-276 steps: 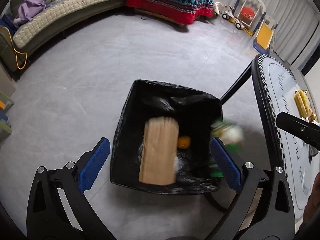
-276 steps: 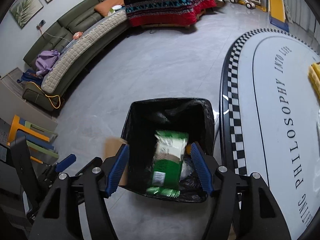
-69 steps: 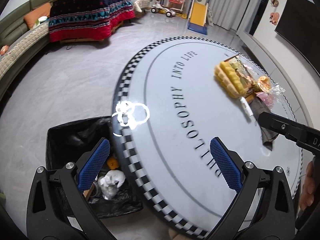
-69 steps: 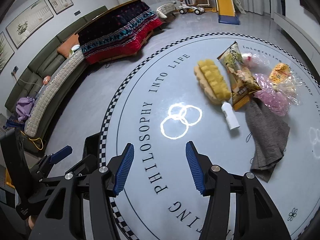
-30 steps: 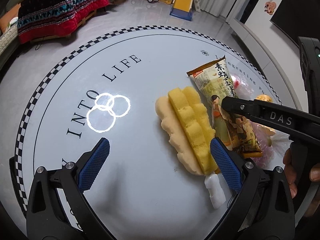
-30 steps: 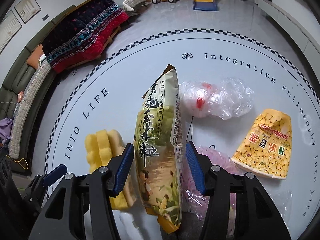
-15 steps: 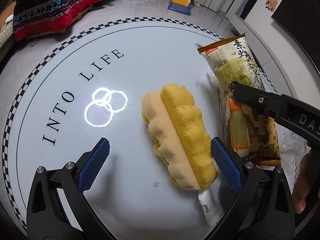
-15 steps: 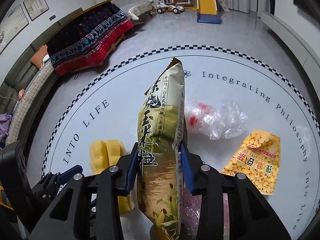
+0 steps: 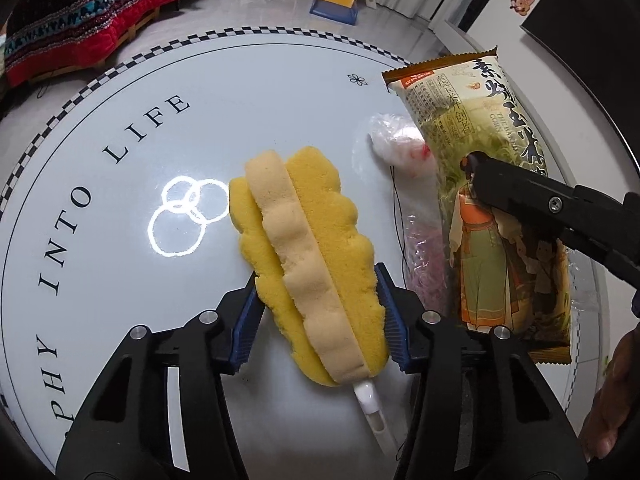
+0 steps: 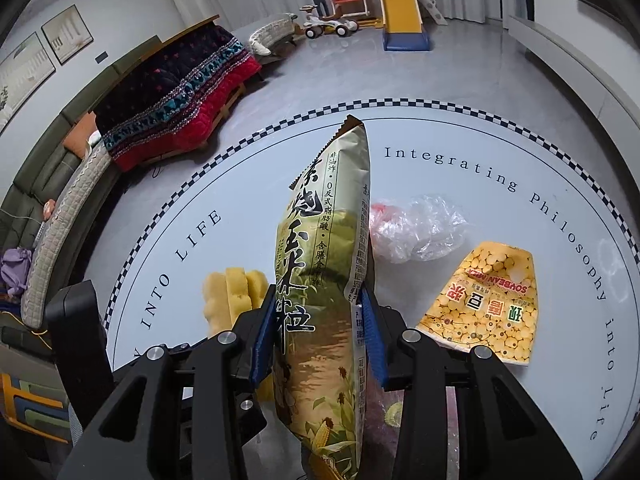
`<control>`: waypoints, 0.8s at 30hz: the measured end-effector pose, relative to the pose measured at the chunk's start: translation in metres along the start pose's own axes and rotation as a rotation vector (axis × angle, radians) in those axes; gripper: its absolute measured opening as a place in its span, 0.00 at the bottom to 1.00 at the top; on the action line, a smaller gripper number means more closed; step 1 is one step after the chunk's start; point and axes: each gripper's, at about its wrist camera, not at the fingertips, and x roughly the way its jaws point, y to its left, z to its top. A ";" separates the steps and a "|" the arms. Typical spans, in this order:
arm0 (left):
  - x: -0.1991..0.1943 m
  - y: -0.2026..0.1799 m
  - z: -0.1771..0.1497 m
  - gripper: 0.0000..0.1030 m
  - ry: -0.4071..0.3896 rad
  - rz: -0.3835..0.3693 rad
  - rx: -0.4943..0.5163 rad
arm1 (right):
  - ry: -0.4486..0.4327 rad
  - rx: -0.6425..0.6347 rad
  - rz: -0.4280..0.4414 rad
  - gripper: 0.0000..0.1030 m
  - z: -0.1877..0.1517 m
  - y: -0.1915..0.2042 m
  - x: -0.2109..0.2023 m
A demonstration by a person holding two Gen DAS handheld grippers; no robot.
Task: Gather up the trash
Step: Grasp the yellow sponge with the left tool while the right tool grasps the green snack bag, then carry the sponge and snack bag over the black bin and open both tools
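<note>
My left gripper is shut on a long yellow and beige sponge brush with a white handle; it lies on the round white table. My right gripper is shut on a green and gold corn snack bag and holds it upright above the table. The bag also shows in the left wrist view, right of the sponge, with the right gripper's finger across it. The sponge shows in the right wrist view, left of the bag.
A crumpled clear plastic bag and a yellow snack packet lie on the table right of the held bag. Pink plastic wrap lies under it. A red-blanketed table, a sofa and toys stand on the floor beyond.
My left gripper has closed on the sponge brush, which it straddled open before. My right gripper has raised the corn snack bag higher off the table.
</note>
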 end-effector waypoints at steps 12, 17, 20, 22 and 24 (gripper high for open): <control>-0.079 0.030 -0.010 0.49 -0.109 0.015 -0.005 | -0.066 -0.026 -0.017 0.40 0.005 0.035 -0.046; -0.118 0.049 -0.022 0.49 -0.152 0.007 -0.017 | -0.085 -0.054 -0.001 0.40 -0.005 0.062 -0.071; -0.136 0.062 -0.034 0.49 -0.165 -0.001 -0.032 | -0.086 -0.065 0.013 0.40 -0.019 0.077 -0.081; -0.148 0.072 -0.043 0.49 -0.175 0.009 -0.039 | -0.083 -0.068 0.020 0.40 -0.030 0.086 -0.086; -0.158 0.083 -0.054 0.49 -0.180 0.007 -0.046 | -0.076 -0.073 0.031 0.40 -0.044 0.094 -0.091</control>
